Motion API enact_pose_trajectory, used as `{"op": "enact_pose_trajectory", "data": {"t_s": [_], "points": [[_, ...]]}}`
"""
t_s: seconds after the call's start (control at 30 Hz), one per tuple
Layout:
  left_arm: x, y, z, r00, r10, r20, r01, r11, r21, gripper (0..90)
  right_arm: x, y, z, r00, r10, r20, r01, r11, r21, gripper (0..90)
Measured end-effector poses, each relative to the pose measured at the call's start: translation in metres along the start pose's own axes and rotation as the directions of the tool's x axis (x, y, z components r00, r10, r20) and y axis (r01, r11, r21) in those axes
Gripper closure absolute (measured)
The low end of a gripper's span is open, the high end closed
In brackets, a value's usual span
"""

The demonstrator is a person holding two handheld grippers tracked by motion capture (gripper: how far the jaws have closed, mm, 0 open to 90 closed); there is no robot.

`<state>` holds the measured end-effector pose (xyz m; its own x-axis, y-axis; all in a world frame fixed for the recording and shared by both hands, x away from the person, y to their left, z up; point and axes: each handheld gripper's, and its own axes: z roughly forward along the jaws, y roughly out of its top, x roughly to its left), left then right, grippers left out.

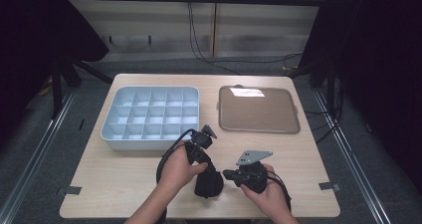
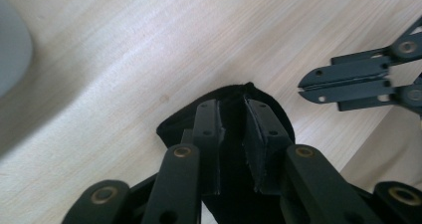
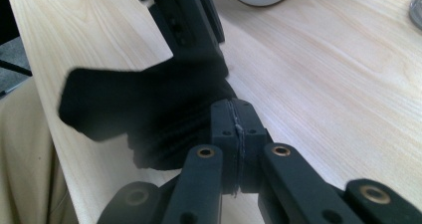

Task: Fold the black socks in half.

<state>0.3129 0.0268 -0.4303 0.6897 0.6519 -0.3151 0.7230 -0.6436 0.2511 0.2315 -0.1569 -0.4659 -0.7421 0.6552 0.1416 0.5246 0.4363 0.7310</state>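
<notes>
While gripped near the table's front edge, black sock (image 1: 208, 183) between left tongs (image 2: 231, 129), right tongs (image 3: 234, 115) pressed together beside it.

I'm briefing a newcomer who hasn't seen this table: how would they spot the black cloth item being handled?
Start at the wooden table, near edge, in front of the grey divided tray. Between the left gripper and right gripper lies the black cloth item. It is the table's one soft, dark thing.
</notes>
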Motion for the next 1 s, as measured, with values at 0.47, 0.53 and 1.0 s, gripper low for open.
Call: {"op": "enact_pose_trajectory", "data": {"t_s": [0.47, 0.53, 1.0], "points": [[-0.005, 0.002, 0.019, 0.9999, 0.013, -0.003, -0.013, 0.9993, 0.035, 82.2, 0.01, 0.004, 0.005, 0.9988, -0.024, -0.042, 0.024, 1.0, 0.001, 89.6], [-0.005, 0.002, 0.02, 1.0, 0.004, 0.003, -0.004, 0.9994, 0.033, 82.4, 0.012, 0.003, 0.007, 0.9984, -0.029, -0.048, 0.029, 1.0, 0.005, 89.6], [-0.003, 0.0, 0.008, 1.0, 0.006, -0.004, -0.006, 0.9999, -0.011, 66.4, 0.017, -0.003, 0.021, 0.9965, -0.035, -0.075, 0.039, 0.998, 0.042, 89.4]]}}
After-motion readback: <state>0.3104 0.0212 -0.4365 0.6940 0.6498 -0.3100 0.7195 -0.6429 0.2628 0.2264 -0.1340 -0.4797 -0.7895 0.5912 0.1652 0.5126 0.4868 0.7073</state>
